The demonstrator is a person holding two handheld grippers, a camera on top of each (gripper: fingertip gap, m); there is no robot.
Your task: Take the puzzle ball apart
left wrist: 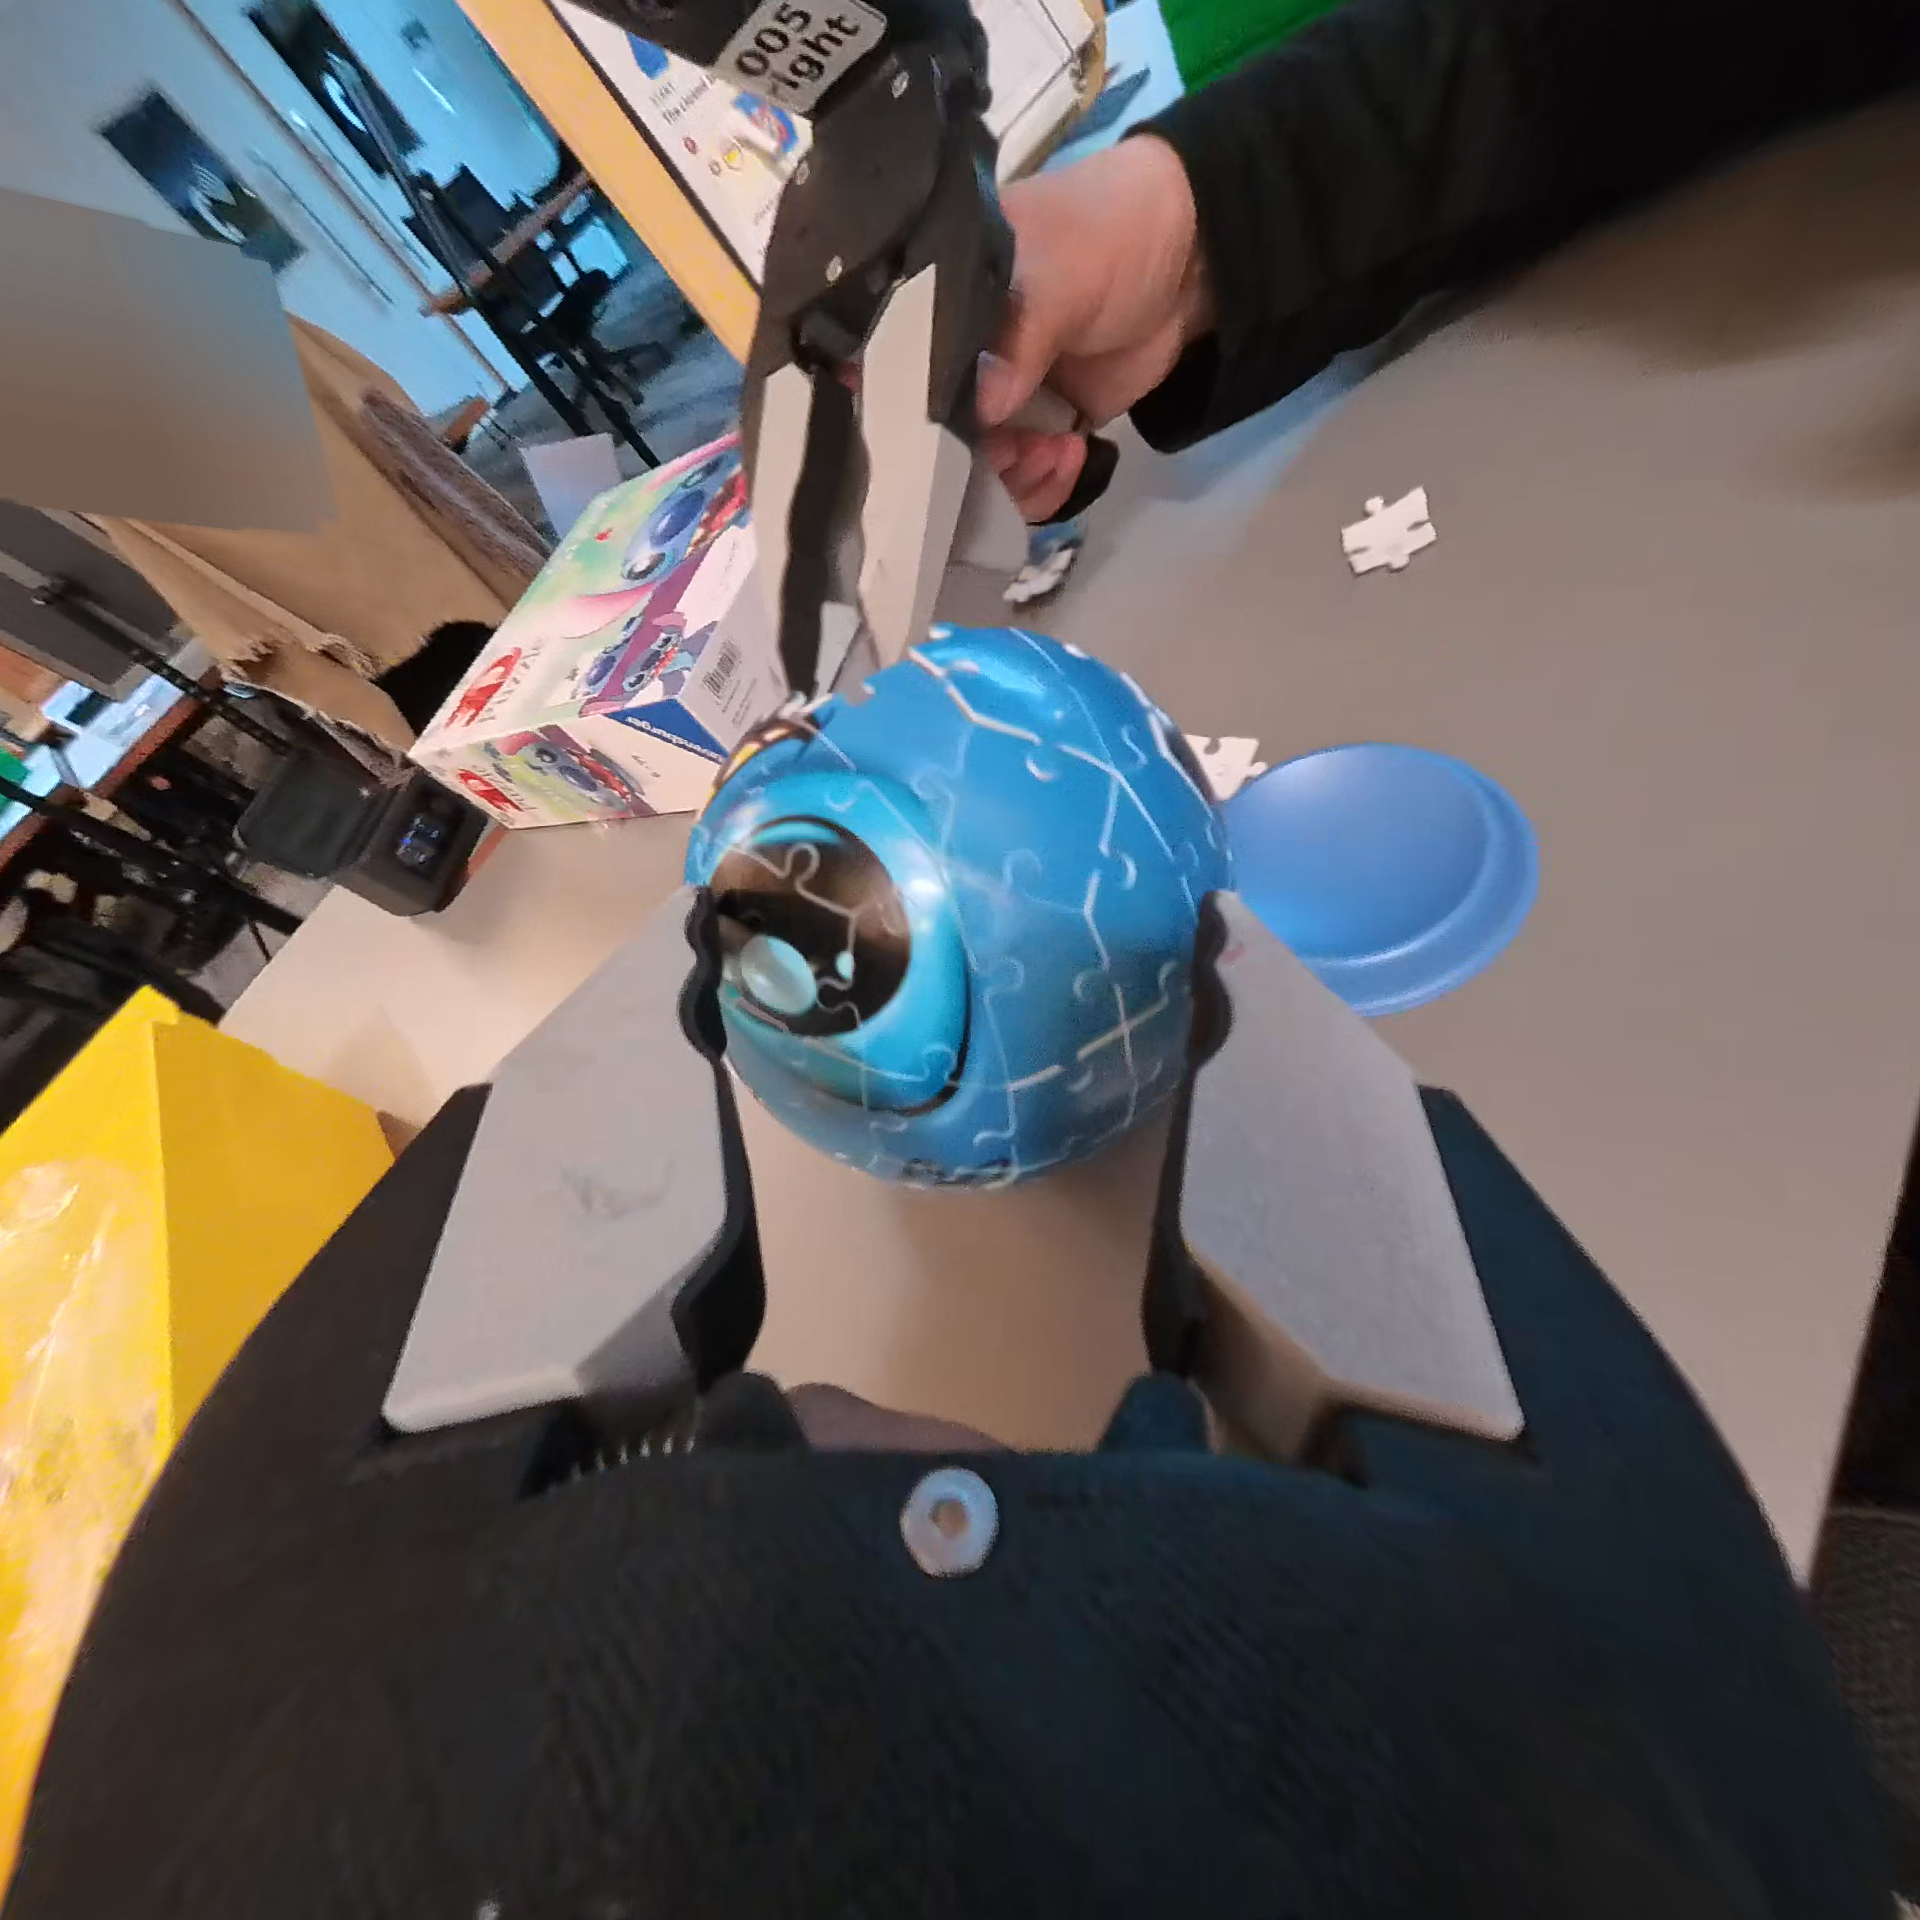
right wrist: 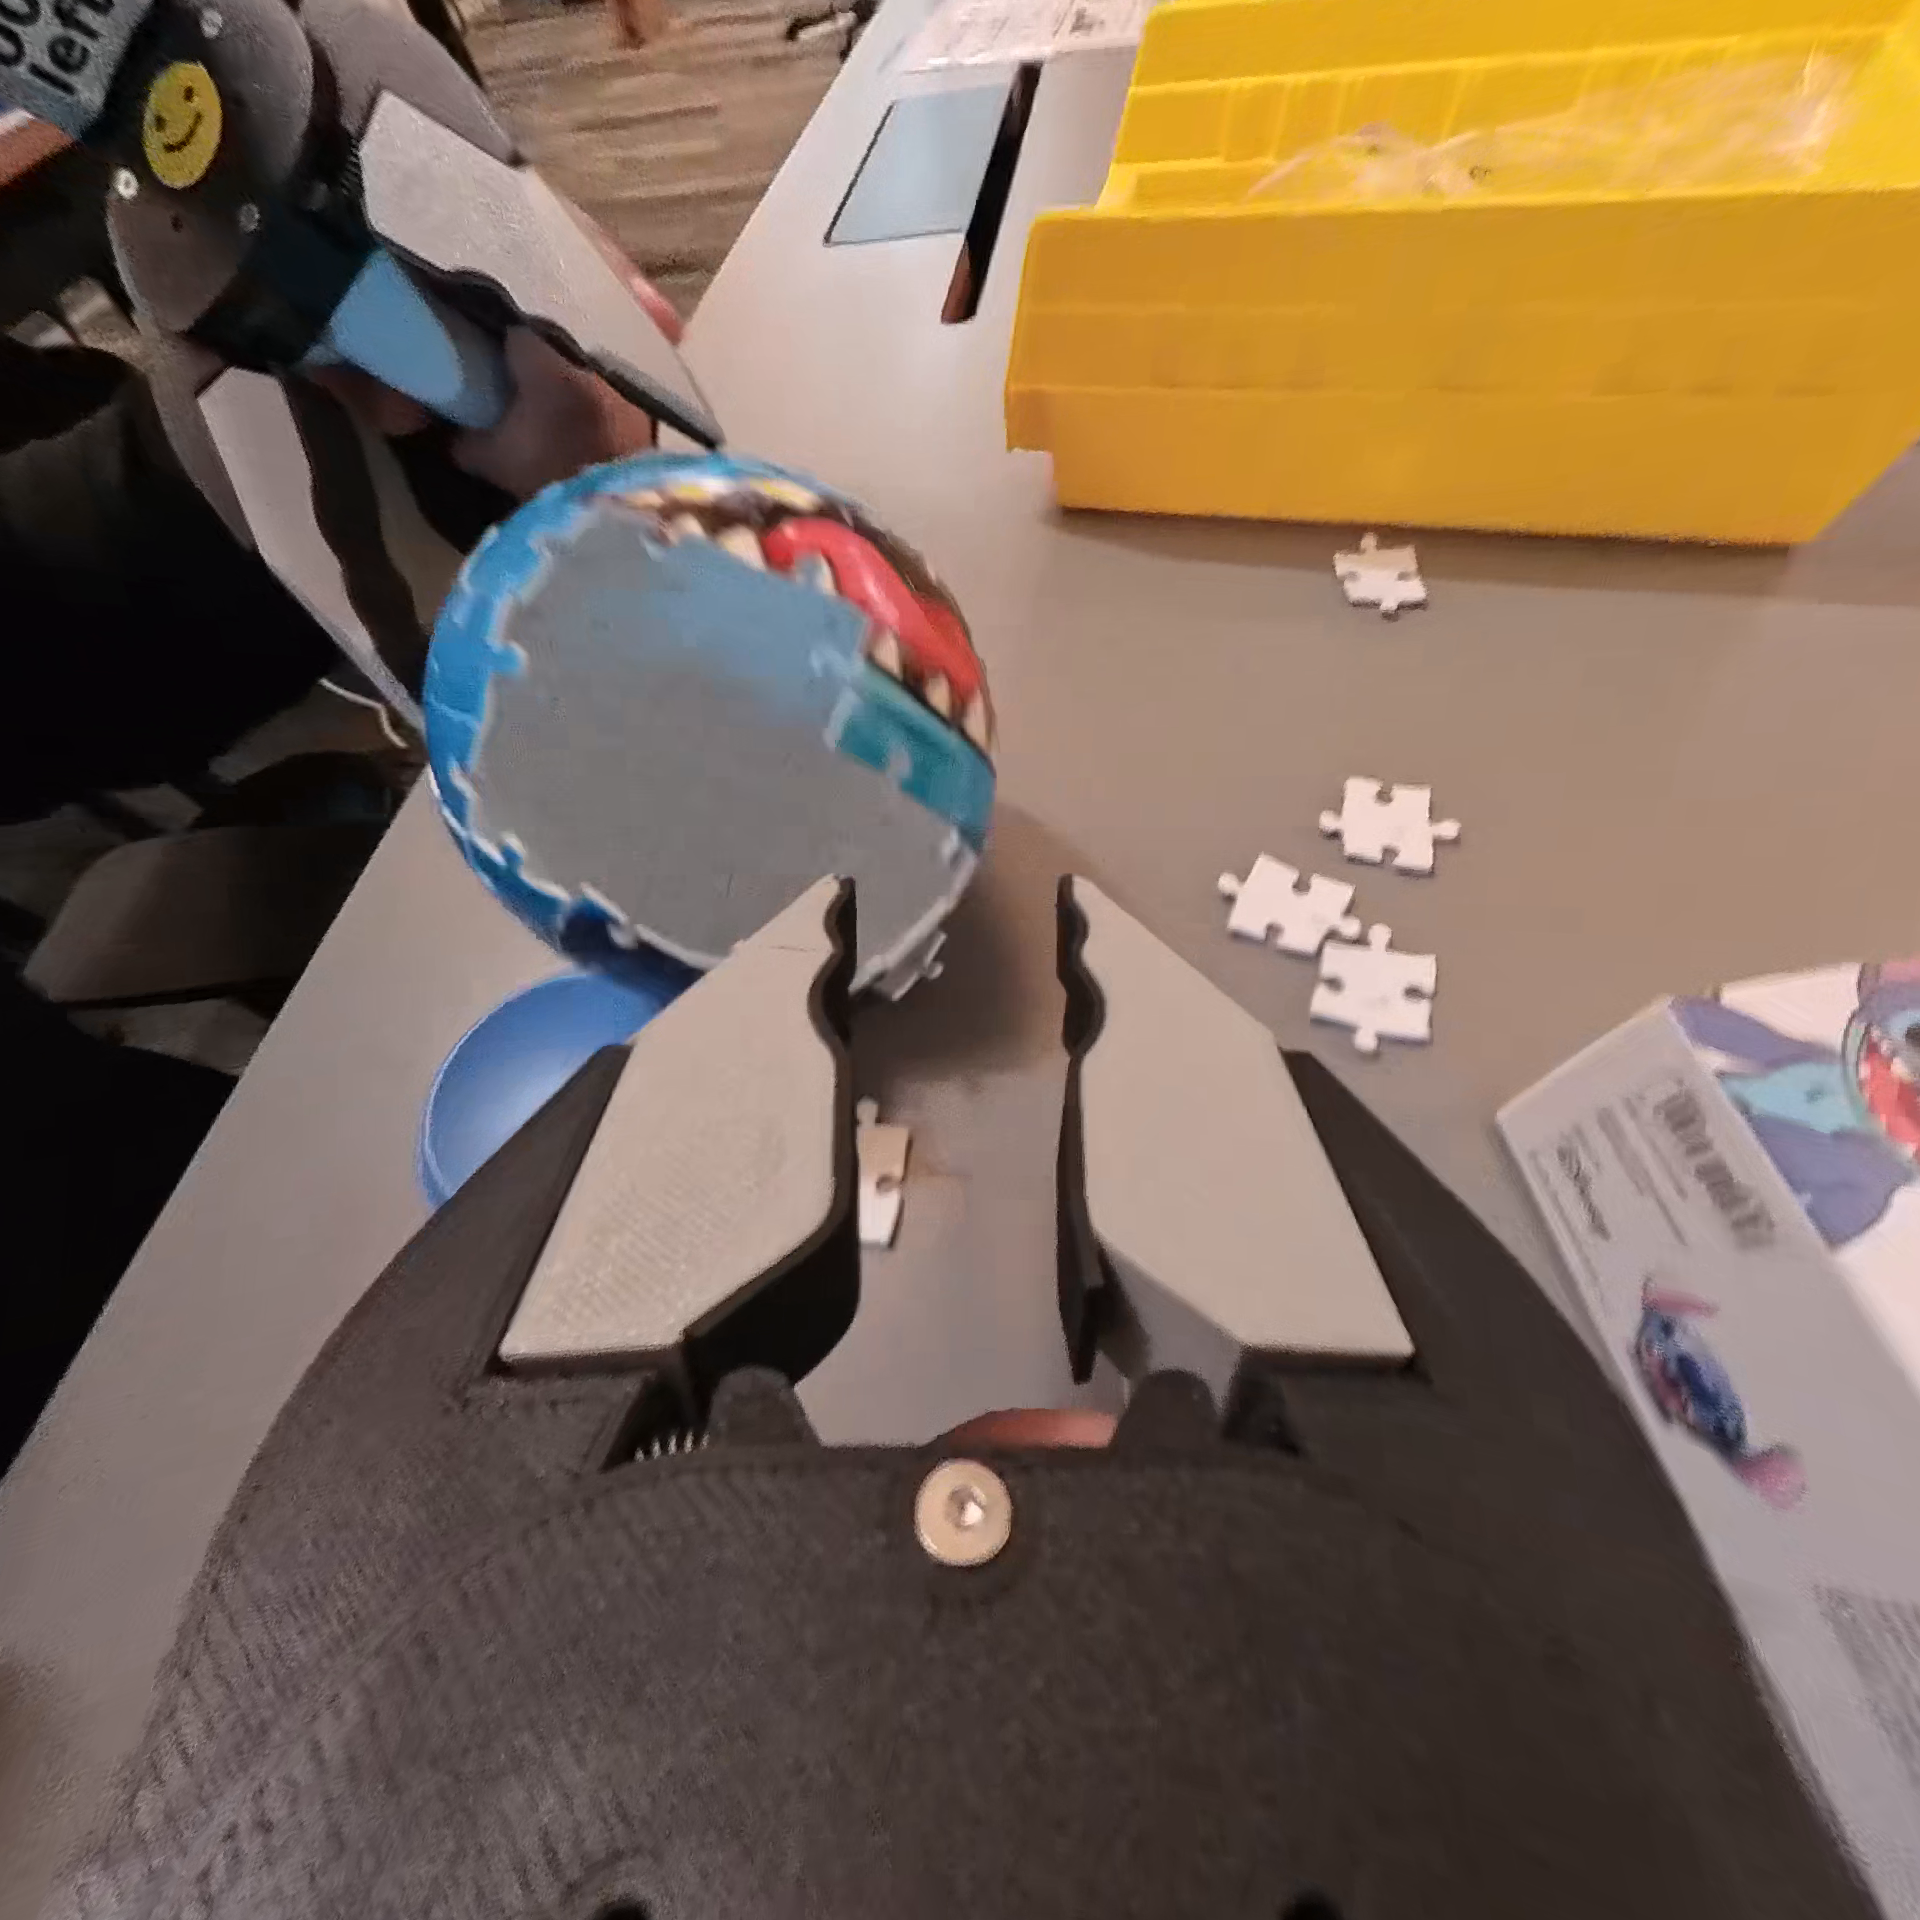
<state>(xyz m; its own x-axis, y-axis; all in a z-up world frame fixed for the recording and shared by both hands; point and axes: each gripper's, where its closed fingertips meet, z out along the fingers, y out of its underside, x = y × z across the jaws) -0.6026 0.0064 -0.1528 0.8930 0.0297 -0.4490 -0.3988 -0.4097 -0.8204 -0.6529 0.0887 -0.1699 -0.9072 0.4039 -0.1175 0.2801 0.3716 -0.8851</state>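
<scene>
The puzzle ball (left wrist: 987, 904) is blue with a dark eye and is held off the table between my left gripper's (left wrist: 951, 935) fingers, which are shut on its sides. In the right wrist view the ball (right wrist: 707, 727) shows a large gap with a grey inside and jagged piece edges. My right gripper (right wrist: 956, 904) is open and empty, its left fingertip (right wrist: 821, 935) at the ball's lower rim. In the left wrist view the right gripper (left wrist: 831, 634) reaches the ball's far top.
Several loose white puzzle pieces (right wrist: 1288, 904) lie on the grey table (right wrist: 1143, 675), one (right wrist: 883, 1174) under my right gripper. A blue dish (left wrist: 1382, 873) sits just beyond the ball. A yellow bin (right wrist: 1455, 343) stands behind and the puzzle box (right wrist: 1766, 1195) at the right. The grippers' ends are close to 11 cm from one another.
</scene>
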